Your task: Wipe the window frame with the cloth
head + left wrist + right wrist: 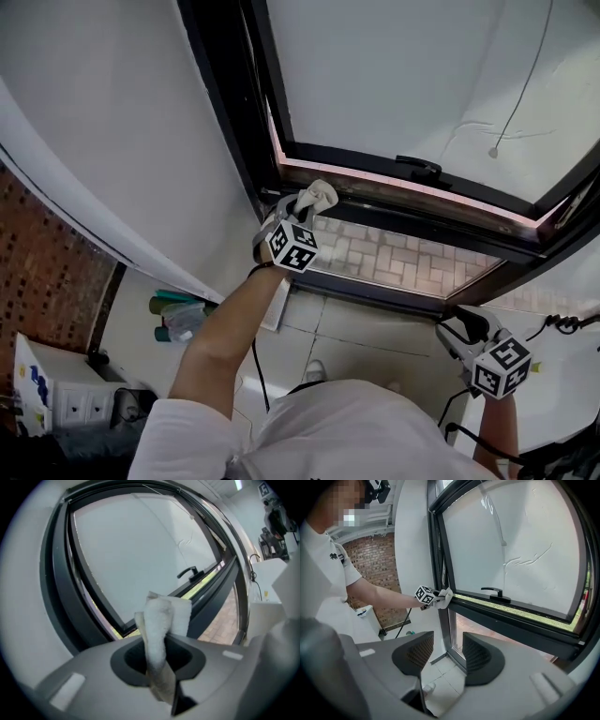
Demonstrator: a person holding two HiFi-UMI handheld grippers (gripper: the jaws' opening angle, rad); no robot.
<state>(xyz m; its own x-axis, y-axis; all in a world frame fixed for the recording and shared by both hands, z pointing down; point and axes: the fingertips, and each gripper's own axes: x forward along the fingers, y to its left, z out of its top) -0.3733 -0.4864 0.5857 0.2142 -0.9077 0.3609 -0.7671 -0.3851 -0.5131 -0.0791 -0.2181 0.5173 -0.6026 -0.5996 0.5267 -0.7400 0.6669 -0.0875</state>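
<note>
Window pane (403, 75): pale, frosted-looking, hinged open at the bottom, fills the upper part of the head view. Carries a thin cord (520, 84) hanging down its right side.

Frame (225, 112): dark, runs down the left side and along the bottom bar of the sash. Shows brick paving (394, 258) through the gap below.

Wall (94, 122): white, left of the frame, with a strip of brick wall (47, 253) further left.

Floor (356, 328): pale tiles under the window. Holds a white drawer unit (56, 394) at far left and some bottles (173, 314) lying near the wall.

Left gripper (298, 208): raised on an outstretched arm to the lower left corner of the sash. Jaws pressed together on the cloth (316, 199), which sticks out past the tips.

Right gripper (461, 323): held low at the right, below the frame's right corner and apart from it. Jaws (447, 656) spread, nothing between them but floor beyond.

Handle (419, 169): black, on the bottom bar of the sash, well right of the cloth.

Cloth: white, bunched, at the frame's lower left corner, seemingly touching it in the right gripper view (445, 596). Grey and grubby low down where the jaws pinch it (161, 625).
</note>
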